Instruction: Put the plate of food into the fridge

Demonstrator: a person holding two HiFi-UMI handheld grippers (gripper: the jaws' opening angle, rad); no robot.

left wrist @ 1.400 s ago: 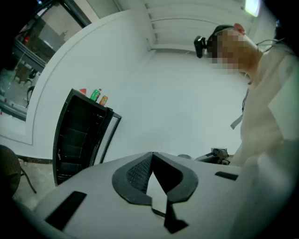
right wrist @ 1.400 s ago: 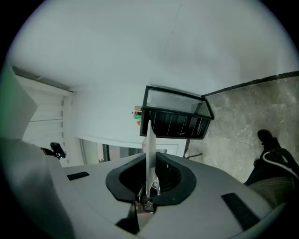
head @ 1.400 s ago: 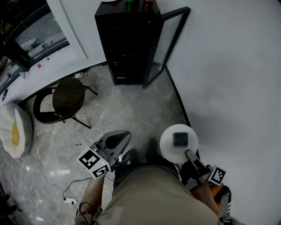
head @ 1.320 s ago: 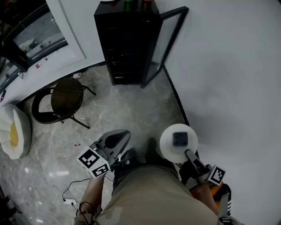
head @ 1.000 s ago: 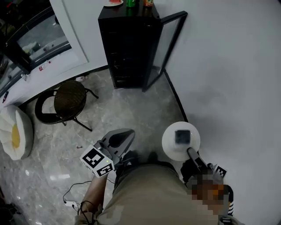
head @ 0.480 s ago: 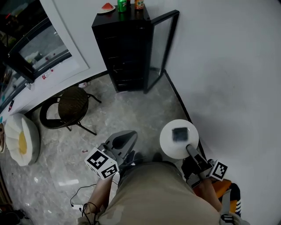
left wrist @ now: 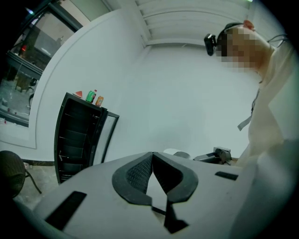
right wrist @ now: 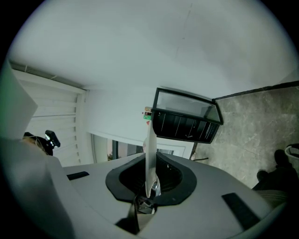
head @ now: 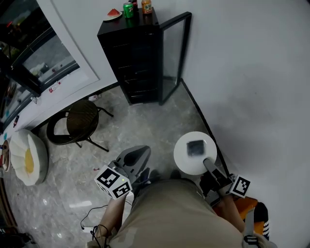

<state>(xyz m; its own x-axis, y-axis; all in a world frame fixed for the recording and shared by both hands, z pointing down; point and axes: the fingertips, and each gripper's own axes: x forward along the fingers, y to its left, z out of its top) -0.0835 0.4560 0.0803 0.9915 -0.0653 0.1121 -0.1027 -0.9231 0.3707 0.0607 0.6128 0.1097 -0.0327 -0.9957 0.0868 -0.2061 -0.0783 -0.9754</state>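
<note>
Black upright fridge (head: 138,63) stands well ahead of both sets of jaws, across the grey marble floor (head: 145,121). Its glass door (head: 173,53) is swung wide toward the white wall (head: 252,87). My read: it's open on purpose, so the shelves can be reached with no hand free for a handle. Round dark wicker chair (head: 77,121) sits off to the left of the left jaws, clear of the straight line to the fridge.

Round white plate (head: 185,157) sticks out forward from the right gripper (head: 206,163), carried level in front of the person's waist. Right jaws are pinching its near rim: in the right gripper view the rim shows as a thin white edge between the two pads. Rim grip, I'd say, because that's the only part thin enough for the pads. Level, so the load doesn't slide. Dark square piece of food (head: 195,147) lies on the plate just beyond the jaw tips, about centre, which should keep the weight balanced.

Left gripper (left wrist: 152,156) hangs alongside, well apart from the plate, jaws pressed together on nothing. Idle, probably parked out of the way, spare for the door.

Green can (head: 128,9), orange bottle (head: 147,6) and red watermelon slice (head: 113,13) sit on top of the fridge, far ahead of the jaws. Not part of the job.

Plate is nowhere near the fridge yet. Carry phase, I judge.
</note>
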